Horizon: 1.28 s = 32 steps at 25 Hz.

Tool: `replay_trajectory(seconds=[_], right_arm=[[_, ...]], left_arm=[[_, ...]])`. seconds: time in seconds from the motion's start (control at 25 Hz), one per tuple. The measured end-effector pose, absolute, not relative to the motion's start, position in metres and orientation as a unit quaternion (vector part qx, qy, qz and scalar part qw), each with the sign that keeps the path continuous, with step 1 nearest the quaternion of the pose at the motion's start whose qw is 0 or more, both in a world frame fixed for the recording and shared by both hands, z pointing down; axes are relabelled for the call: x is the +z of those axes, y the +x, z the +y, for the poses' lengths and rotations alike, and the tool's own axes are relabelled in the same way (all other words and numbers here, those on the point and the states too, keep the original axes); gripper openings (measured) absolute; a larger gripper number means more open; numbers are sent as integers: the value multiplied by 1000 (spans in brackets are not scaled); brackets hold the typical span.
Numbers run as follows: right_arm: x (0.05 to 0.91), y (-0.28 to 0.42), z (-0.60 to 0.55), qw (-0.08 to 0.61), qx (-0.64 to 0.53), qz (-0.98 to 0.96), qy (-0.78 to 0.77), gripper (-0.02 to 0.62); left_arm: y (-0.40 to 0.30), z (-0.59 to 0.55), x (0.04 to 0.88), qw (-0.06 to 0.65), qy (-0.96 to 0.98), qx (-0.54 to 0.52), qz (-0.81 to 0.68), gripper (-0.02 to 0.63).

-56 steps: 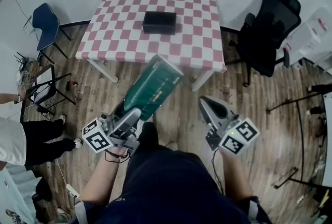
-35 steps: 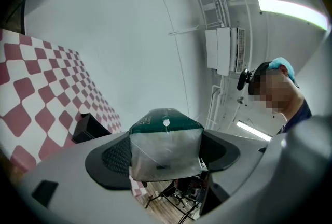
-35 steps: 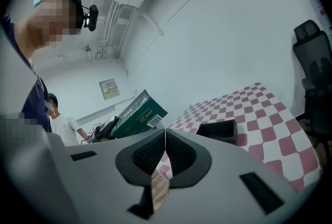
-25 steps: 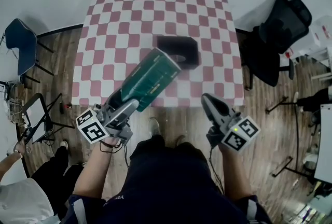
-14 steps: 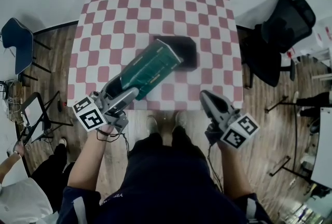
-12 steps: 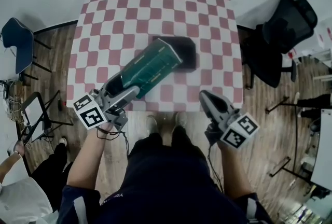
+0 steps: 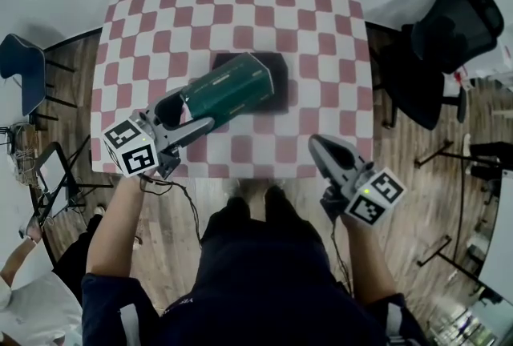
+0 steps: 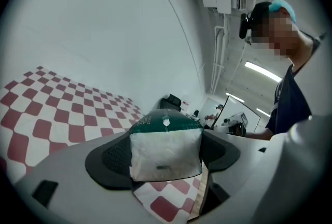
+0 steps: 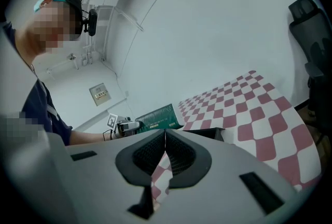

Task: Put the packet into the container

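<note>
A green packet with a white end is clamped at its near end by my left gripper, which is shut on it. The packet stretches out over the black container on the red-and-white checked table, hiding the container's left part. I cannot tell whether the packet touches the container. My right gripper hovers at the table's near edge, right of the container, jaws pressed together with nothing between them. The right gripper view also shows the packet and the container.
A black office chair stands right of the table. On the left are a blue chair and a small stand. Another person is at the lower left. The floor is wood.
The table has come closer. My left gripper carried the packet forward and left until it lay over the container, more level than before. My right gripper stayed shut, low on the right.
</note>
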State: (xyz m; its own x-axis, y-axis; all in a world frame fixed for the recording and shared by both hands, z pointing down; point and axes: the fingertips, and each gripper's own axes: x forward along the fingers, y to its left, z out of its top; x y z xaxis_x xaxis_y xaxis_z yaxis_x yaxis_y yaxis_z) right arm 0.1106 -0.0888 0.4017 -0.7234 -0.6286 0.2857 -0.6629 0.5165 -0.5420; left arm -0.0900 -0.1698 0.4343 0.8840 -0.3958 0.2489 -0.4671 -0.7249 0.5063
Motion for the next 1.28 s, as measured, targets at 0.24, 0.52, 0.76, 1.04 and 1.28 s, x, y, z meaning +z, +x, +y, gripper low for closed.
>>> replay_trajectory(seconds=[0.24,0.52,0.76,1.04,1.28], right_arm=[[422,129,-96,34,343,-862,373,18],[442,140,-97,42,364,-851,376,18],[455,148,-95,46,380,-843,378,18],[466,149,-88,47,392,-837,378,18],[476,150,-85,54,401,-834,375,18]], left_arm=[[-63,-189,462,220,943,169,-182,419],[-40,-202,491,146,943,276,-112,420],[-23,-204,512,69,931,353,-54,419],[-11,-200,528,35,922,385,-13,420],[-12,-204,540,16,920,392,-5,419]])
